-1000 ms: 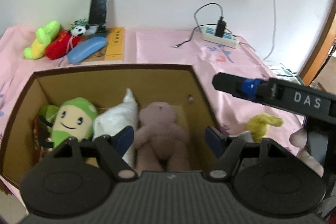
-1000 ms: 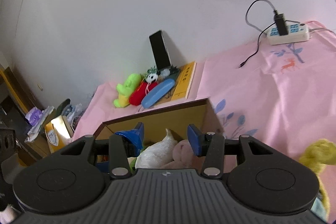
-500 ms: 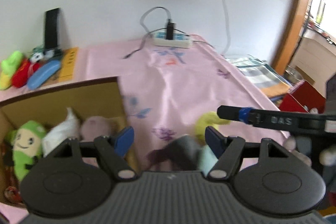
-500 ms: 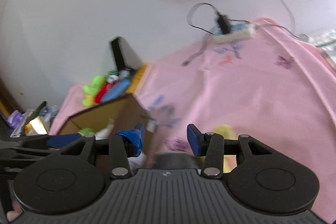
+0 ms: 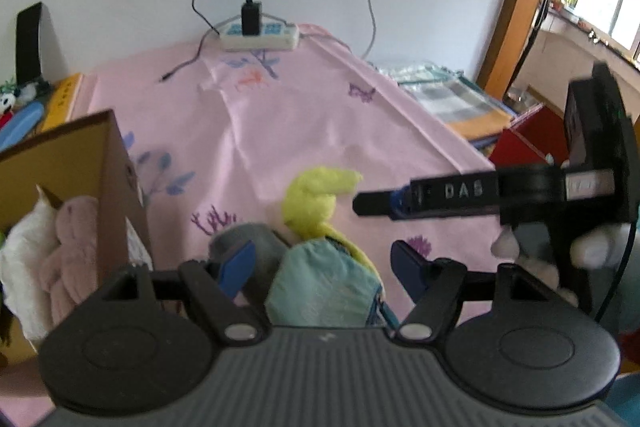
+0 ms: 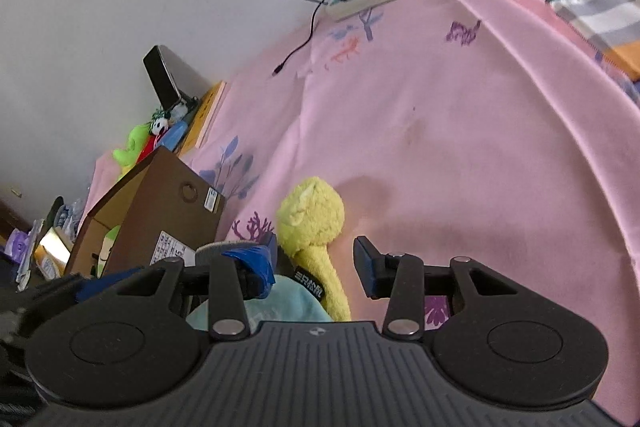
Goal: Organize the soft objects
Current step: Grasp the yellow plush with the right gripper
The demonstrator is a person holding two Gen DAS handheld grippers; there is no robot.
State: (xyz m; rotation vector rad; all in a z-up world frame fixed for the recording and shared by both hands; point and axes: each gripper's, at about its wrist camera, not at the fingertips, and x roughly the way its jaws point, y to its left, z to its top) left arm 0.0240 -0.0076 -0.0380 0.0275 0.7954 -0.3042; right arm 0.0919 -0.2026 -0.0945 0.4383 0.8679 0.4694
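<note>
My own body blocks the bottom of the teal toy [image 5: 324, 287], so no clue what it actually is. The grey toy [image 5: 256, 243] sits half behind my left finger [image 5: 236, 269]. The box [image 5: 116, 187] runs off the left edge, and the sticker [image 6: 170, 249] on its side is unreadable.
</note>
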